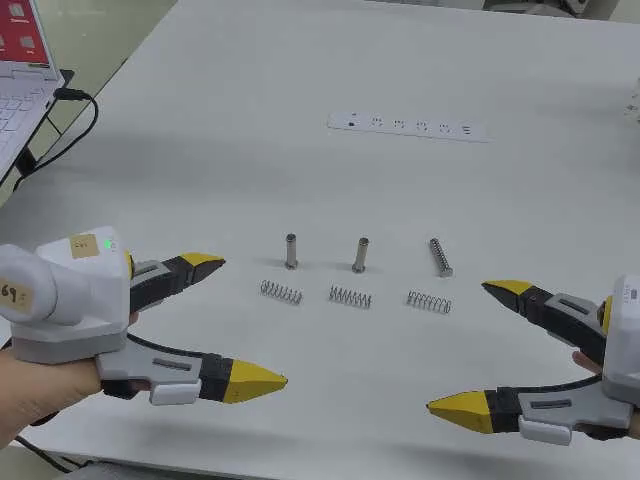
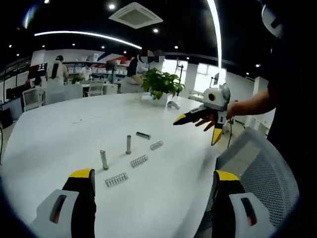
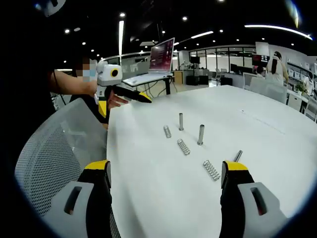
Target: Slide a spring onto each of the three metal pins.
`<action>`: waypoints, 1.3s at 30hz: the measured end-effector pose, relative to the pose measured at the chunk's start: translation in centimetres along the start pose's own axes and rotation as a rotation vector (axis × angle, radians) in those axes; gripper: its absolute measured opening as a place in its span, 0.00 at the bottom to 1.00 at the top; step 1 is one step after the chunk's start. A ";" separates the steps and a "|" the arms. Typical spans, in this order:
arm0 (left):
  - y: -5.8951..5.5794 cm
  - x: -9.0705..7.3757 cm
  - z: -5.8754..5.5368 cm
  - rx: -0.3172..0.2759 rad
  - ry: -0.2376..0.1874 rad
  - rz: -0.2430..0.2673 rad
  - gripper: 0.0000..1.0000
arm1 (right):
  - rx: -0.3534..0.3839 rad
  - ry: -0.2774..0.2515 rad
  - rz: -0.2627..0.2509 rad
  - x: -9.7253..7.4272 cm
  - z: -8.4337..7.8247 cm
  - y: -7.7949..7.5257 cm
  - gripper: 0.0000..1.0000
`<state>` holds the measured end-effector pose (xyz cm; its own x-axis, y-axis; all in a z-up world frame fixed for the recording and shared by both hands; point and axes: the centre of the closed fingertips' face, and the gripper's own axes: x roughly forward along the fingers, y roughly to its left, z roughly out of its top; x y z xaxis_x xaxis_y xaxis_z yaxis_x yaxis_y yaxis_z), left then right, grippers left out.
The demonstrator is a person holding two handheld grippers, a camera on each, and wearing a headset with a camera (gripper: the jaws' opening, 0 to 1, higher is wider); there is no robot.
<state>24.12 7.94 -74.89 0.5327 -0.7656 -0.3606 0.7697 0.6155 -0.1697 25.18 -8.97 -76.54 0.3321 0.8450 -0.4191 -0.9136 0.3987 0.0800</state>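
At the near edge of a white table, a person holds two grippers, both empty with jaws spread wide. The left gripper is held level by the near left corner, tips pointing inward. The right gripper mirrors it by the near right corner. Just beyond them three springs lie in a row: left spring, middle spring, right spring. Behind each is a metal pin. The left pin and middle pin stand upright, and the right pin lies on its side. No spring is on a pin yet. A good start is probably to pinch one spring lightly near its end and lower it straight over an upright pin. The fallen pin likely needs steadying with the other gripper. Toward the far edge lies a power strip. Past the left edge sits a laptop.
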 end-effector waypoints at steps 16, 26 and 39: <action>-0.1 -0.2 0.0 0.001 -0.001 0.000 0.97 | -0.006 0.002 -0.021 -0.4 0.0 -0.3 0.97; -0.1 -0.4 0.2 0.007 -0.002 0.004 0.97 | -0.011 0.007 -0.018 -0.4 -0.1 -0.3 0.96; 0.0 -0.5 0.0 0.007 0.005 0.003 0.96 | -0.025 0.011 -0.009 -0.1 0.4 -0.2 0.95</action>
<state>23.85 8.30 -74.73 0.5331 -0.7627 -0.3661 0.7704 0.6165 -0.1625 25.38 -9.00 -76.14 0.3381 0.8375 -0.4293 -0.9162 0.3972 0.0532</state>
